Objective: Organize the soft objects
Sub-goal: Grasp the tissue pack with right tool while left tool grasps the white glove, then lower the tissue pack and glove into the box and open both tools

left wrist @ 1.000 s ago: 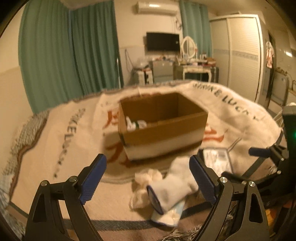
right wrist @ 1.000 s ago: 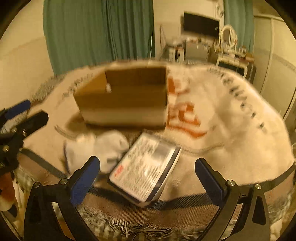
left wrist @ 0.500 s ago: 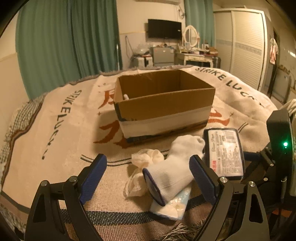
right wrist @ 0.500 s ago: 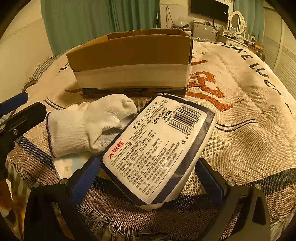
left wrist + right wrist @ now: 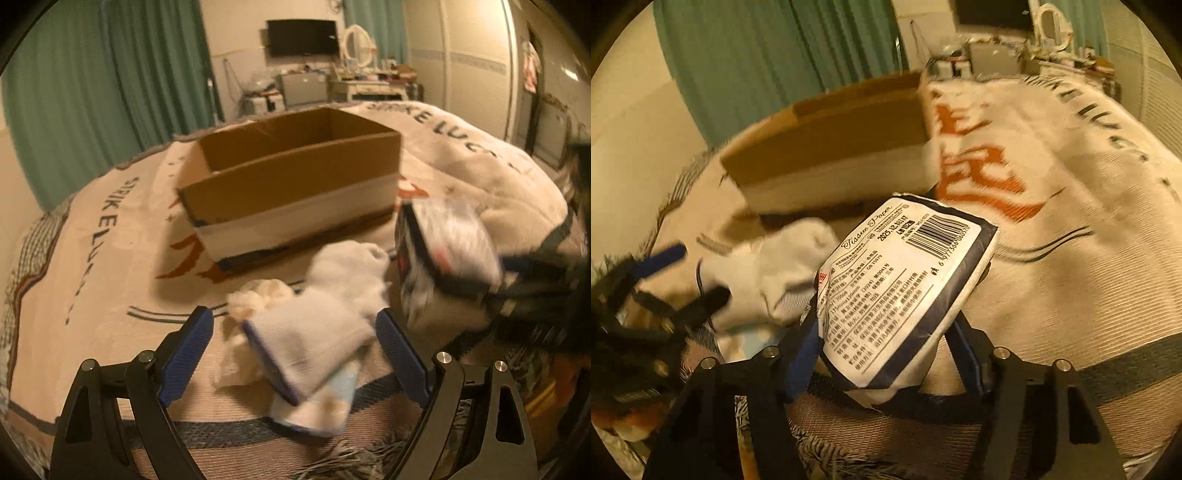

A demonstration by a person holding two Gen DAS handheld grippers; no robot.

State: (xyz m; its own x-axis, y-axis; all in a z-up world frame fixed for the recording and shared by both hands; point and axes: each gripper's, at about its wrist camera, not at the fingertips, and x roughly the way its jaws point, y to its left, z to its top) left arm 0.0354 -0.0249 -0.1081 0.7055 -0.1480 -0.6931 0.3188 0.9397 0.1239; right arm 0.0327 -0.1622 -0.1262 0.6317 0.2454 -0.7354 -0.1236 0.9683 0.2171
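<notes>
Tissue pack (image 5: 905, 295) is tipped up off the blanket (image 5: 1071, 258), pinched low down by the right gripper (image 5: 886, 354), whose jaws have just been closing – prob. bound for the cardboard box (image 5: 291, 181). Left gripper (image 5: 295, 354) is wide, straddling the white sock (image 5: 317, 332) w/o touching. Box contents hidden; the scrap under the sock is too blurred to name.
</notes>
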